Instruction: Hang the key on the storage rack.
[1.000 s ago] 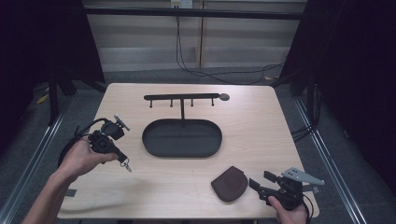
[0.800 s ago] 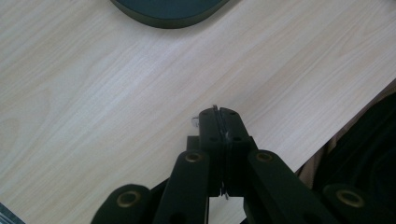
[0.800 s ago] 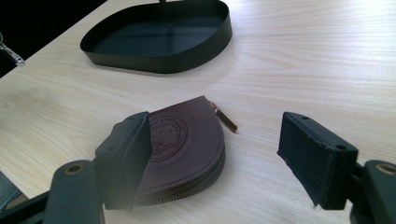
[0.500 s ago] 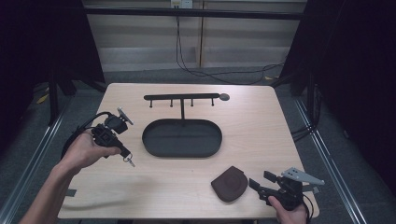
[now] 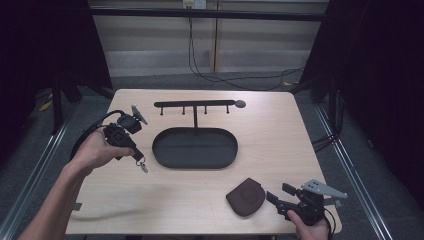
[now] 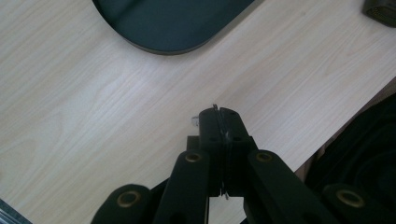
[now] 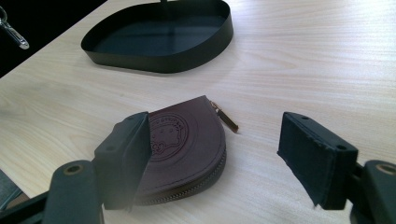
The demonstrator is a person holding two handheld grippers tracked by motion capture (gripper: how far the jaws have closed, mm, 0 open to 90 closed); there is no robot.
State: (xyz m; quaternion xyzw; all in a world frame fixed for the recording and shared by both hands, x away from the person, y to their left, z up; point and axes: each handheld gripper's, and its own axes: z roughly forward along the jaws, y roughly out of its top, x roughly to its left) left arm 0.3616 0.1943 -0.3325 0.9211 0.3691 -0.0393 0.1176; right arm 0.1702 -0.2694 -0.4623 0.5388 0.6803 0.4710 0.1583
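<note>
My left gripper [image 5: 136,154] hovers above the table's left side, just left of the black oval tray [image 5: 159,159], and is shut on a small metal key ring [image 5: 143,165] that dangles below its tips. In the left gripper view the jaws [image 6: 218,115] are pressed together with a thin metal edge [image 6: 215,108] pinched between them. A brown round zip pouch [image 5: 246,196] lies near the front right. My right gripper [image 5: 279,193] rests just right of it, open. In the right gripper view the pouch [image 7: 187,135] lies between the spread jaws [image 7: 215,128], nearer the left one.
A black rail with several hooks [image 5: 195,104] stands on a post behind the tray, near the table's far edge. The tray [image 7: 159,63] has nothing in it. Cables trail from both grippers. Dark frame posts flank the table.
My left hand has moved toward the far side and a little up, carrying the key ring along the tray's left end. The right gripper and the pouch have stayed still.
</note>
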